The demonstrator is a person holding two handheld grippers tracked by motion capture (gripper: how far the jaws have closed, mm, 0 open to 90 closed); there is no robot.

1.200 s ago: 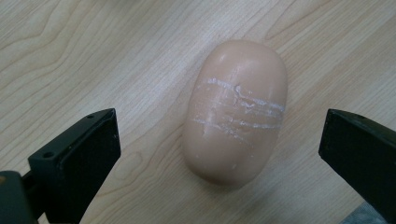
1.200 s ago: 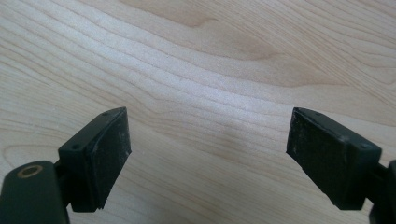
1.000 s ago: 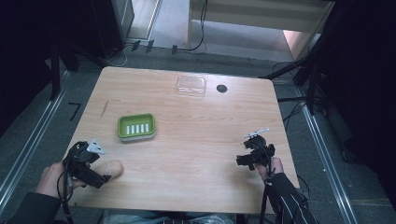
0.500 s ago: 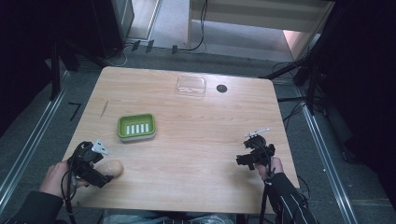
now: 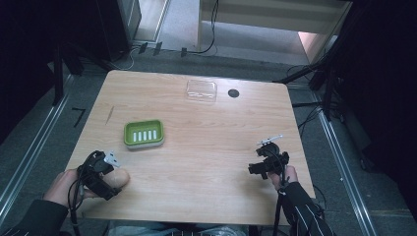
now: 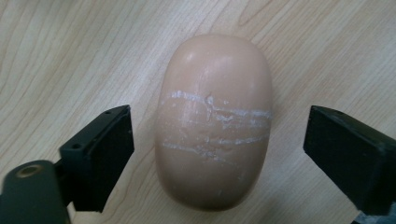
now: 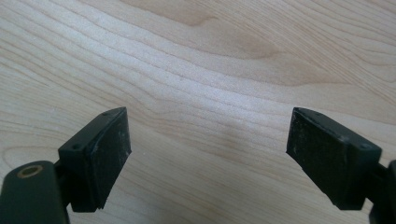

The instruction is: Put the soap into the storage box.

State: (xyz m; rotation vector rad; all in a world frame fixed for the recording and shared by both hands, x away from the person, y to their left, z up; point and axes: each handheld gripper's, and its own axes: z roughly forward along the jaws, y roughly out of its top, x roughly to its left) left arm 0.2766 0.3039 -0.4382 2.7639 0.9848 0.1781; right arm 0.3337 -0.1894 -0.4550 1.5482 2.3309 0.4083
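Observation:
A tan oval soap bar (image 6: pixel 215 126) with white scuff lines lies flat on the wooden table (image 5: pixel 206 147), near its front left corner. My left gripper (image 6: pixel 218 133) straddles it. Its jaws have just been closing, but a gap still shows on each side of the bar, so they are open around it. In the high view the left gripper (image 5: pixel 109 183) covers part of the soap bar (image 5: pixel 121 176). My right gripper (image 5: pixel 256 169) rests near the front right edge. In its own view the right gripper (image 7: pixel 208 133) is open over bare wood.
A green soap dish (image 5: pixel 143 132) with white slots sits left of centre, beyond the soap. At the far edge are a clear plastic box (image 5: pixel 201 90) and a small black disc (image 5: pixel 233 92). A thin pale sliver (image 5: pixel 110 114) lies near the left edge.
My left gripper has shifted a little to the right over the soap bar and now hides more of it. The right gripper has stayed still.

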